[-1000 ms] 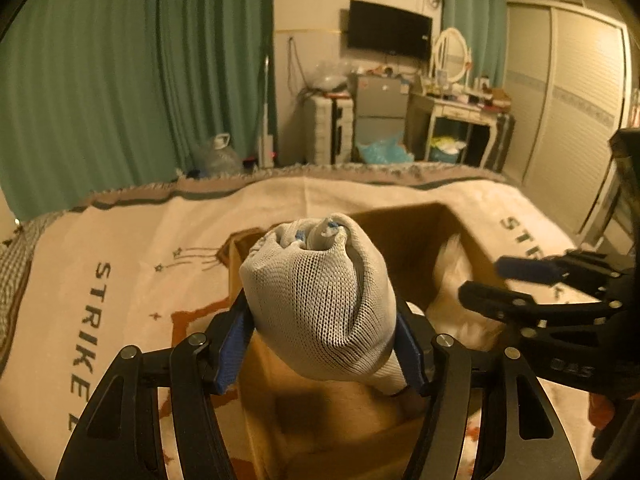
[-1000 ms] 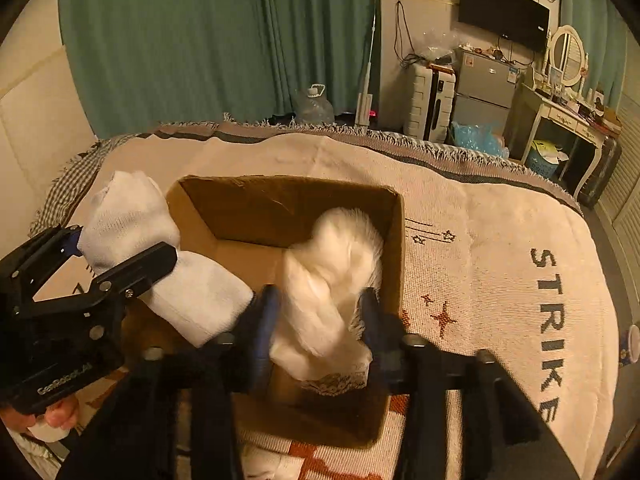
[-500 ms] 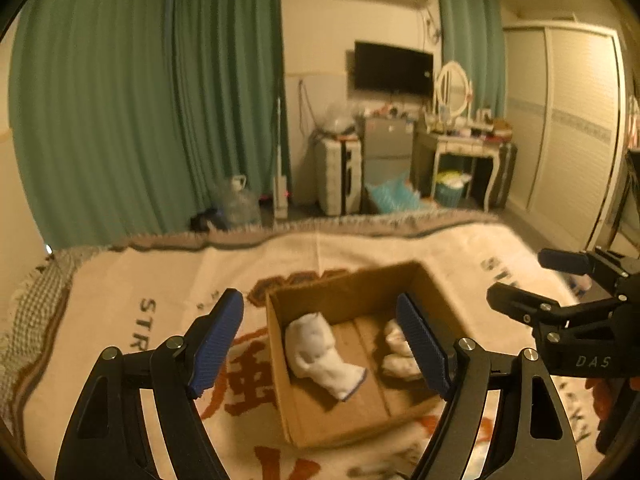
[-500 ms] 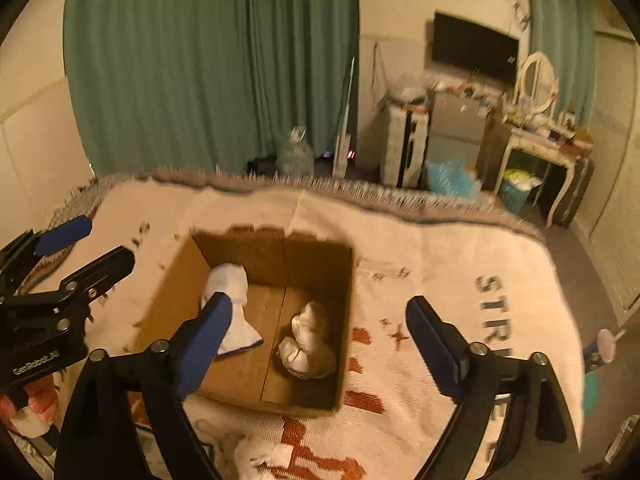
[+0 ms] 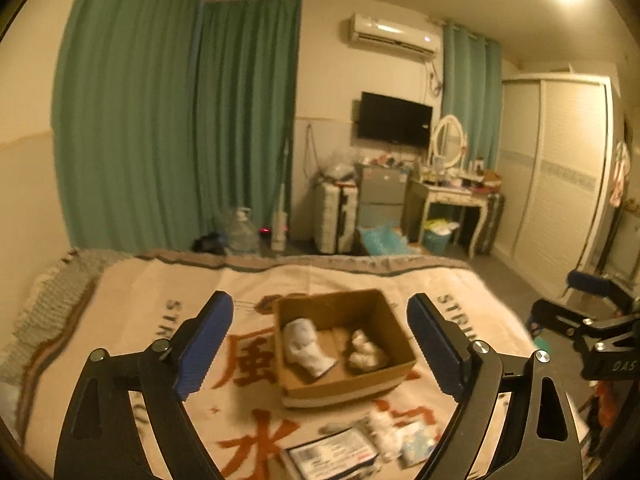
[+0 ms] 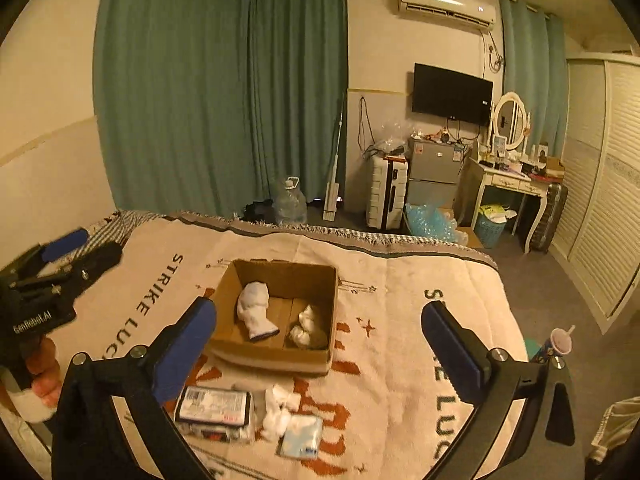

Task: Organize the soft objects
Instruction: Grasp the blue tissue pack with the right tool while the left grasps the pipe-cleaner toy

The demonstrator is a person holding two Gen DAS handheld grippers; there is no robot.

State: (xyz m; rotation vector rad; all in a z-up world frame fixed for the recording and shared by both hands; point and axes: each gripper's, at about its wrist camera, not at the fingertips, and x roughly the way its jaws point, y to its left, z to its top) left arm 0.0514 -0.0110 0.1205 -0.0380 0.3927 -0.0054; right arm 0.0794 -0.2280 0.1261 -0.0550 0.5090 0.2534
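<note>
The blanket-covered bed (image 6: 420, 280) carries a cardboard box (image 6: 276, 354), a flat packet (image 6: 214, 406), and probably crumpled socks (image 6: 278, 414).

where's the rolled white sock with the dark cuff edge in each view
Left wrist view: the rolled white sock with the dark cuff edge lies in the left half of the open brown cardboard box, just below picture centre.
Right wrist view: the same sock lies in the box's left half, left of centre.
Shared landmark: the crumpled white fabric bundle to its right in the box.

Box: open cardboard box (image 6: 276, 354) on the bed.
Left sock: white rolled sock (image 6: 254, 309), lying in the box's left half.
Right sock: crumpled white bundle (image 6: 305, 327), right half, apart from the first.
</note>
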